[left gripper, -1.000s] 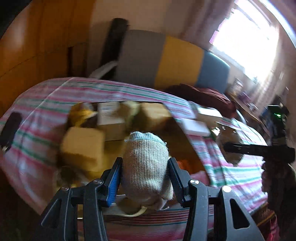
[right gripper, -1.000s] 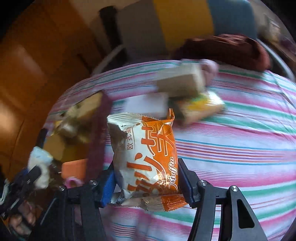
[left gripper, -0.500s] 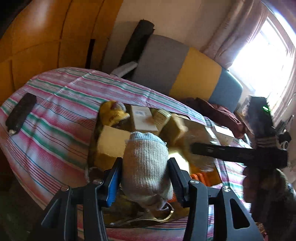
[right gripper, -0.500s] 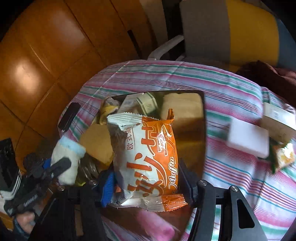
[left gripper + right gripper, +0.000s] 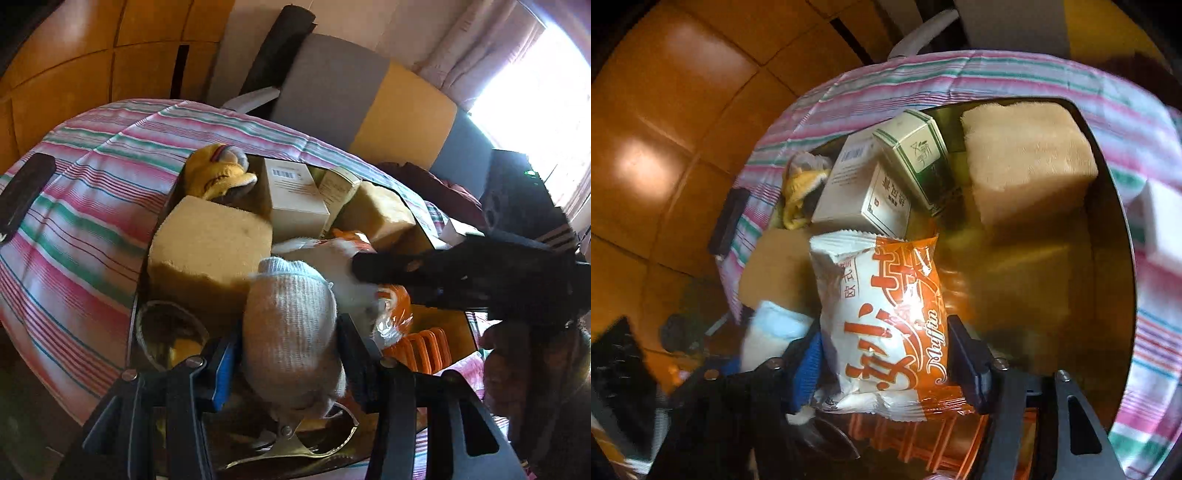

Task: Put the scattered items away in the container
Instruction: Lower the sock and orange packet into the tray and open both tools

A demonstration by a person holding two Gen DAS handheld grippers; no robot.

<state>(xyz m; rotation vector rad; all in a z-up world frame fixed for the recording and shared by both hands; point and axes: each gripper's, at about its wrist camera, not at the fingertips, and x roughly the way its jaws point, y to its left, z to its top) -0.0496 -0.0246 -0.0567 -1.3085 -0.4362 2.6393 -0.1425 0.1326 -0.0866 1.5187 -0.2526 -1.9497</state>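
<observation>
Now both loads inside container (image 5: 1123, 236) rim: sock (image 5: 291, 328), muffin packet (image 5: 886, 325).

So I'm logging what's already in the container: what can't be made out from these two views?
- Left wrist: the rolled sock in the left gripper hides the container floor behind it.
- Left wrist: the right gripper covers most of the snack packet, which is blurred.
- Right wrist: the packet hides the orange slatted item; the bottom edge cuts it off.
</observation>
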